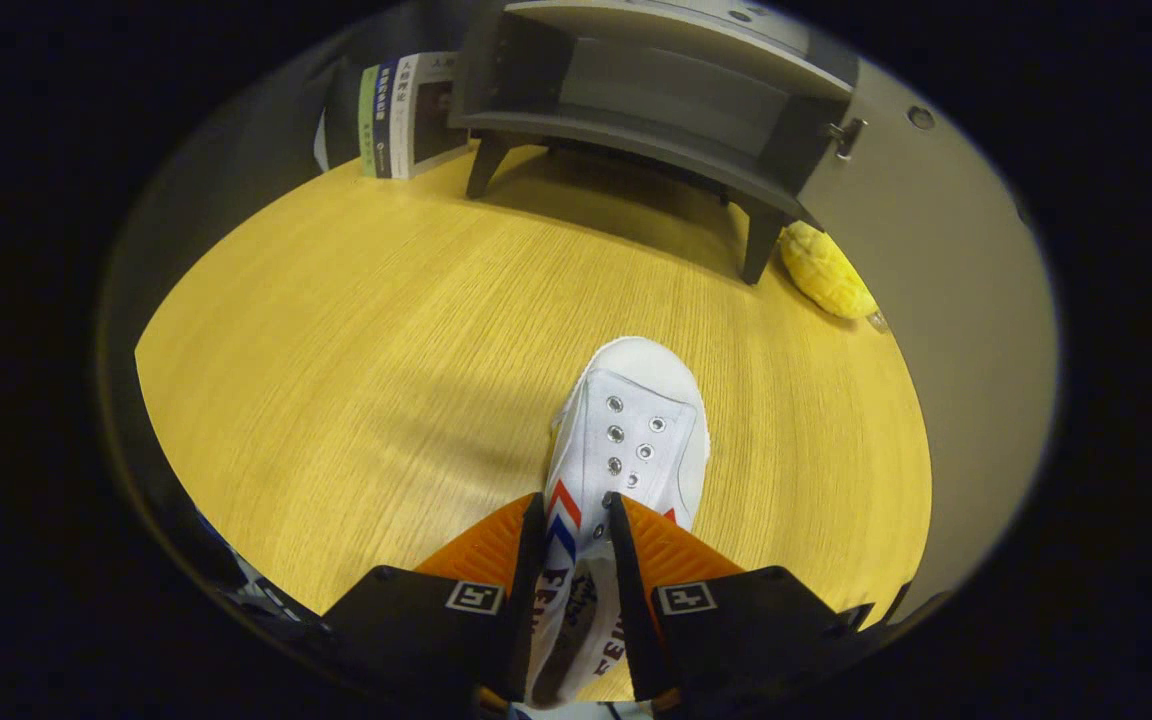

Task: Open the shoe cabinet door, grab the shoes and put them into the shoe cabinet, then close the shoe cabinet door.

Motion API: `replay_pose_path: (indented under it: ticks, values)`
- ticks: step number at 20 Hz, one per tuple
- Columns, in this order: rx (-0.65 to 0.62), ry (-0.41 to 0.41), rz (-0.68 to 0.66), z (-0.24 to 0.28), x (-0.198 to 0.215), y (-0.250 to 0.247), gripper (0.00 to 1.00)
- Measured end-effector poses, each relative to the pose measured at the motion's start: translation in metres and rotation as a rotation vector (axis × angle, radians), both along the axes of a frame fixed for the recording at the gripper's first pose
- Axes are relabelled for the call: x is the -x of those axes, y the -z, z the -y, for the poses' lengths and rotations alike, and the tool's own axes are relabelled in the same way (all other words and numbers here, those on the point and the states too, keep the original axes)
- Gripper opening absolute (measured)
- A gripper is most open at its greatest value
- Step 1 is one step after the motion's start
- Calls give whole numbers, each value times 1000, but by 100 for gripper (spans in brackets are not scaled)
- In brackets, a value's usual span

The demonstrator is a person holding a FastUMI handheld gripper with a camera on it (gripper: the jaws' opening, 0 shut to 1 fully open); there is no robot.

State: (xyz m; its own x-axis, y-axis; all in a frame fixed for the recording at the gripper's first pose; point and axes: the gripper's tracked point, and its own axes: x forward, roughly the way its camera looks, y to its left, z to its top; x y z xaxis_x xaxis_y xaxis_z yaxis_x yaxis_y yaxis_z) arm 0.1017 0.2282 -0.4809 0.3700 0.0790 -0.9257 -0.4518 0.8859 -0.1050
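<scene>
Gripper view: claw (576, 520) clenched on the white shoe (636, 430) at its collar, toe aimed at the open shoe cabinet (656, 90) beyond, evidently for insertion; shoe held above the tabletop (356, 350).

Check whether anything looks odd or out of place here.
One oddity: a yellow plush toy lies on the table by the open shoe cabinet, beside its leg. The claw is shut on the white sneaker; nothing spilled.

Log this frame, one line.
hand-held gripper: shut on shoe | cabinet: door open, beyond shoe | stage: carrying
</scene>
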Motion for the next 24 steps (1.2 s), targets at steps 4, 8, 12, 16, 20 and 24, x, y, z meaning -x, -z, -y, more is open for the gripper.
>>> replay_pose_path:
  ticks: [4, 8, 12, 16, 20, 24]
  values:
    - [-49, 69, 19, 2, 0, -1, 2]
    - [-149, 135, 38, -3, -6, -15, 1]
    - [-189, 168, 80, -1, -15, -40, 1]
    - [-224, 161, 145, -10, -27, -82, 1]
    - [-272, 154, 231, -19, -57, -135, 1]
    - [-311, 146, 331, -37, -110, -184, 0]
